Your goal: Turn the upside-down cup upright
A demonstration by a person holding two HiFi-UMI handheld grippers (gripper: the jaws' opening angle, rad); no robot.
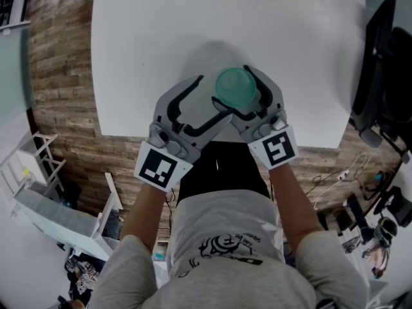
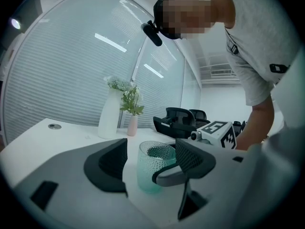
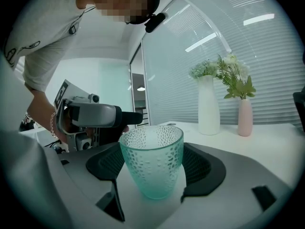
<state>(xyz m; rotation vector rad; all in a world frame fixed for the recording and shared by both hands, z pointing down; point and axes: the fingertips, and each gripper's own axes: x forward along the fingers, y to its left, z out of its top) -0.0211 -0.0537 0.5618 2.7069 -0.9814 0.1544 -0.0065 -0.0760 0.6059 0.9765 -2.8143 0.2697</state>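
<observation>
cup (image 3: pixel 152 163): teal, see-through, dimpled all over. It stands mouth up on the white table (image 1: pixel 161 44), near the edge closest to the person.
task state: the cup looks upright, so the turn seems done; only letting go looks left.
handling (judgement): small and empty, so probably light. The wall is stiff. I cannot tell glass from plastic, so treat it as breakable. The dimples should help against slipping.
shape: wide rim tapering to a narrower base, so a squeeze low down could push it upward out of the hold.
where to hold: two opposite sides of the wall, about mid-height, below the rim.
right gripper (image 1: pixel 239 92): jaws closed in around the cup, one dark meshed pad on each side of the wall and apparently in contact.
left gripper (image 1: pixel 211 98): jaws spread wide and gripping nothing. The cup stands just ahead of them, and whether one jaw tip touches it I cannot tell.
writing on cup: none visible, no label or brand.
marker cube (image 1: pixel 279 148): black-and-white square pattern, no words.
shirt print: a dark graphic with lettering, too small to read.
background: tall white vase (image 2: pixel 110 120) with flowers, small pink vase (image 3: pixel 245 117) beside it, black chairs (image 2: pixel 178 120) behind.
</observation>
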